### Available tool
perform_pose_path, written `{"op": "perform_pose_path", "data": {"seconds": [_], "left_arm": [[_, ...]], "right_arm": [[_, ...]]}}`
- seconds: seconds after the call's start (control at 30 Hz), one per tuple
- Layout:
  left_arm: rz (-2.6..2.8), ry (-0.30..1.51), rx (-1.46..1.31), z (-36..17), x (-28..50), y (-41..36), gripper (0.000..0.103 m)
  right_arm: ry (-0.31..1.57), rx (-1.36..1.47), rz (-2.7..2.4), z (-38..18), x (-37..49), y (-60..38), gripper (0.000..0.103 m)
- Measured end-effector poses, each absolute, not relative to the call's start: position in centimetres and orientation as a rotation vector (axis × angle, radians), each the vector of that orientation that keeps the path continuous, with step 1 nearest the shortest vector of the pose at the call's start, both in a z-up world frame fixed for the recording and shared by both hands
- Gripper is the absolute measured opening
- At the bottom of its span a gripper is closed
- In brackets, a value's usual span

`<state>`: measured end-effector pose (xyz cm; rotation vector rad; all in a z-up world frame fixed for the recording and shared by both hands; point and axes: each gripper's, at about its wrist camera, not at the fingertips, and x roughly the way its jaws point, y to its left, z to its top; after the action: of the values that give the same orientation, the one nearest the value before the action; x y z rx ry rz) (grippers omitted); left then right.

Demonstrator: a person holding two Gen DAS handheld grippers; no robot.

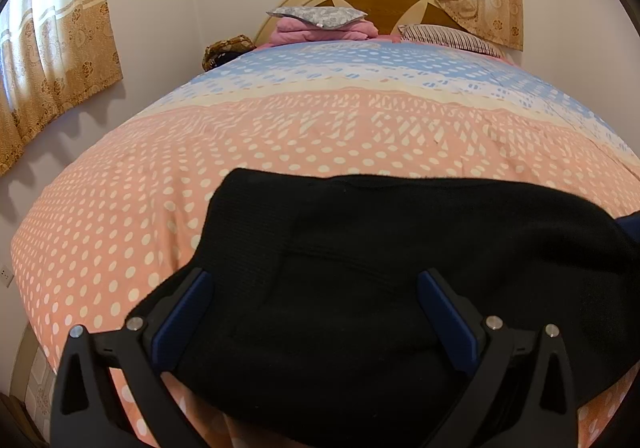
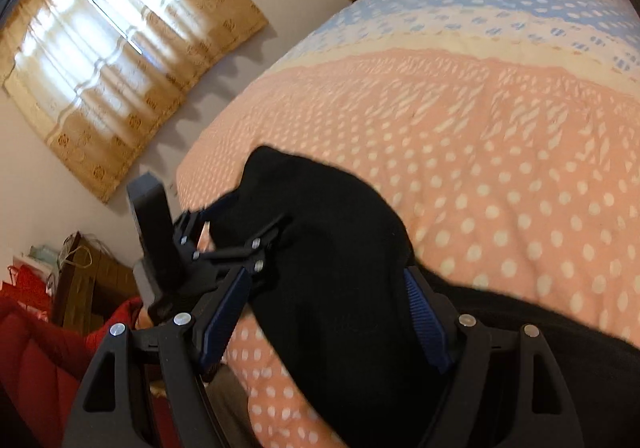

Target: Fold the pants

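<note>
my left tongs (image 1: 316, 288) spread wide, gripping nothing | right tongs (image 2: 328, 288) gaping, empty | black pants (image 1: 400, 248) lie folded on bed (image 1: 280, 136), both tongs over them to flatten

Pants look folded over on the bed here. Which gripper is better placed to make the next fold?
Probably the left gripper. Its wide-open jaws straddle the near edge of the black pants, squarely facing the bundle. The right gripper also stands open over cloth, but at the bundle's end and tilted. Neither is pinching yet.
</note>
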<state>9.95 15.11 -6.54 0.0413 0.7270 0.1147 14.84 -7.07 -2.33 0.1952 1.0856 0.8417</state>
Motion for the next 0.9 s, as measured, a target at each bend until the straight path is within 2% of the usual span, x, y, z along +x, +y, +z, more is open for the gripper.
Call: {"op": "perform_pose_path", "data": {"seconds": [0.2,0.43,0.6,0.9], "left_arm": [[0.115,0.726,0.041,-6.6,10.1,15.1,0.103],[0.115,0.724,0.039,-6.6,10.1,15.1,0.103],[0.113,0.726,0.039,-6.5,10.1,15.1,0.103],[0.111,0.720,0.038,-6.6,10.1,15.1,0.103]], "right_arm": [[1.127,0.063,0.845,-2.9,13.1,-6.9,0.078],[1.141,0.180,0.902,-3.9,14.4,-6.2,0.086],[1.138,0.343,0.928,-4.3,15.6,-5.5,0.086],[1.177,0.215,1.024,-3.3,13.4,-5.2,0.086]]}}
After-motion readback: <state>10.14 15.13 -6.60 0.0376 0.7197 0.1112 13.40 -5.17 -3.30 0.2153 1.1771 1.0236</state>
